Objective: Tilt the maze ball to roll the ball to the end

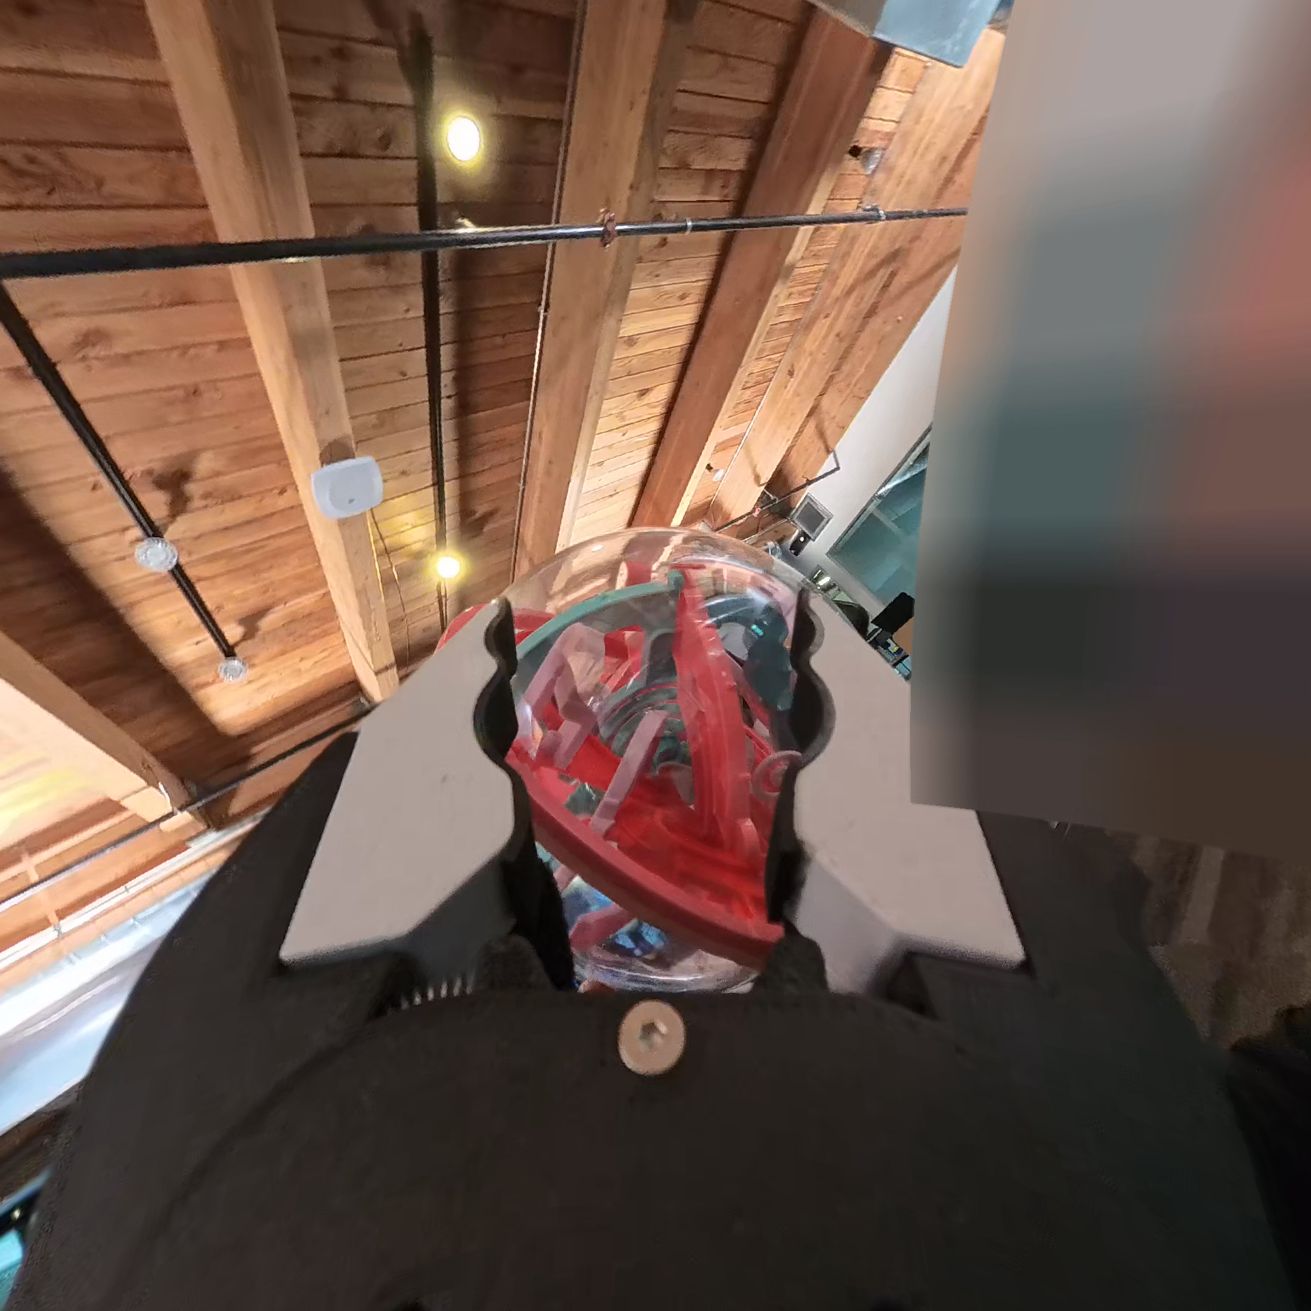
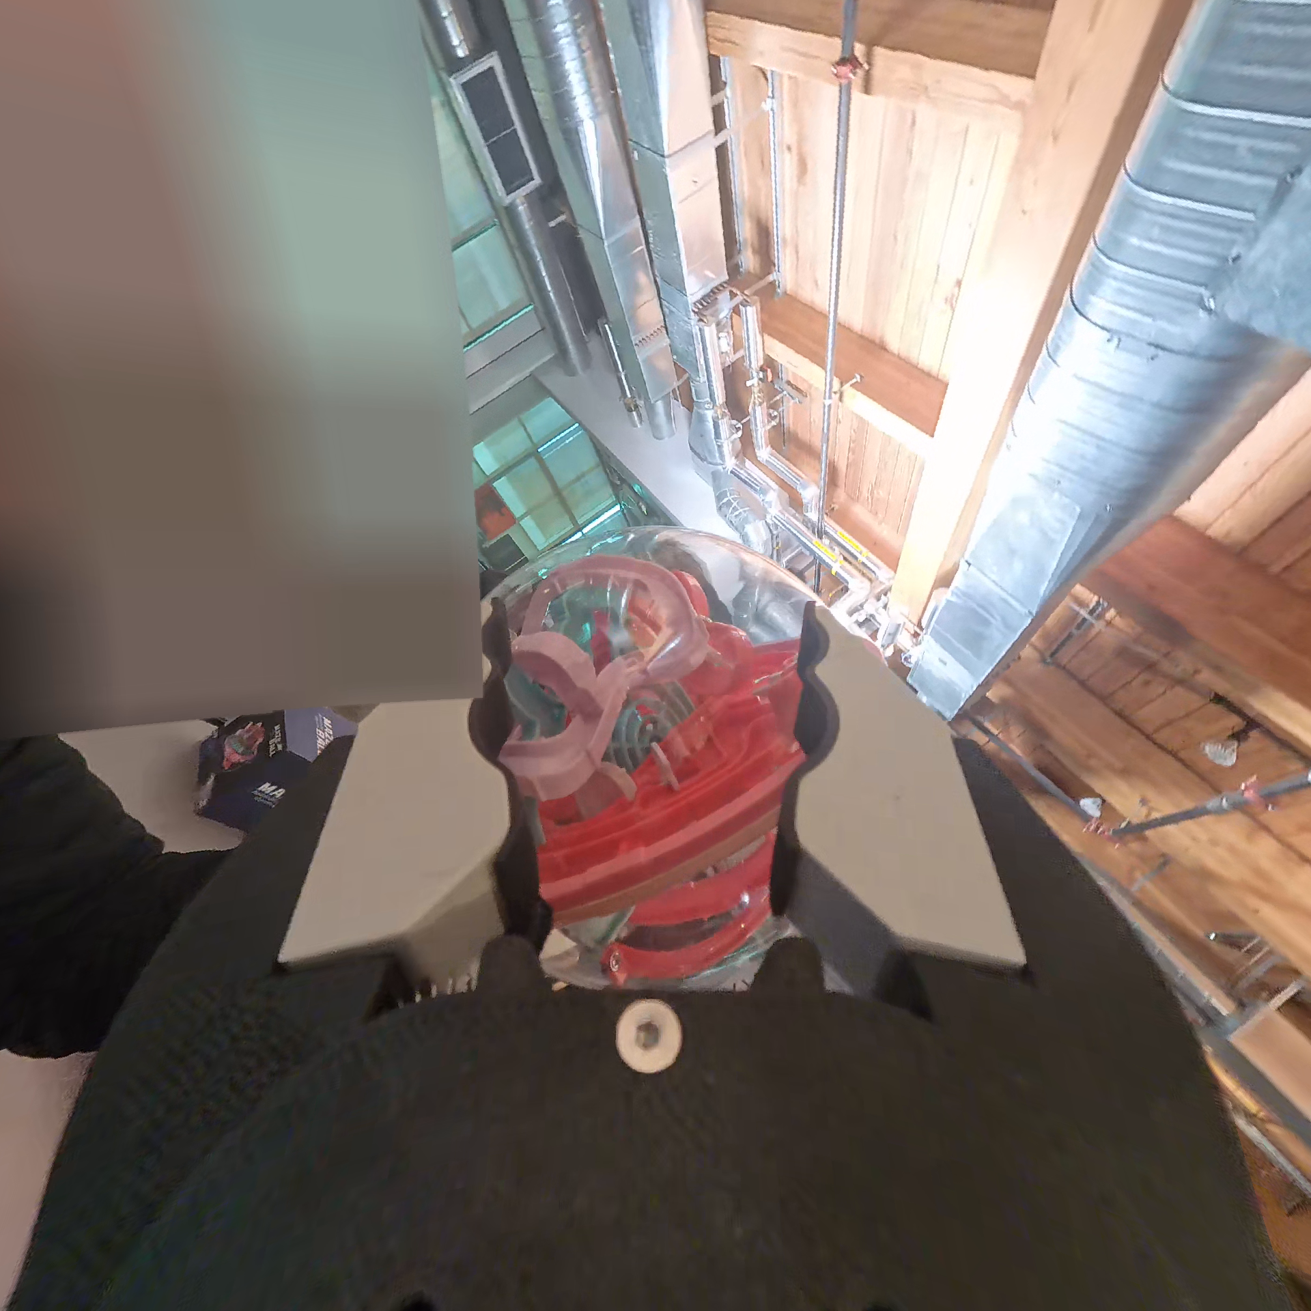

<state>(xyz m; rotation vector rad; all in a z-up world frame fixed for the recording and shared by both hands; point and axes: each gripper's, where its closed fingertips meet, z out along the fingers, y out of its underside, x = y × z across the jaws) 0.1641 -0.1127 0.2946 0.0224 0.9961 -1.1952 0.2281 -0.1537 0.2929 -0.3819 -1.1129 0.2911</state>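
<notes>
Both grippers, left (image 1: 653, 709) and right (image 2: 656, 716), pinch the clear maze ball (image 1: 660, 738) between their jaws, raised toward the timber ceiling (image 1: 213, 355) (inner ball possibly low in right view).

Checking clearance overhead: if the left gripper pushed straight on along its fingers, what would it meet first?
The maze ball already fills the left gripper, so that comes first. Beyond it, the way looks free up to the wooden ceiling, though depth is unclear.

dark blue printed box (image 2: 273, 762) at left, white lettering and toy picture on its faces
</notes>
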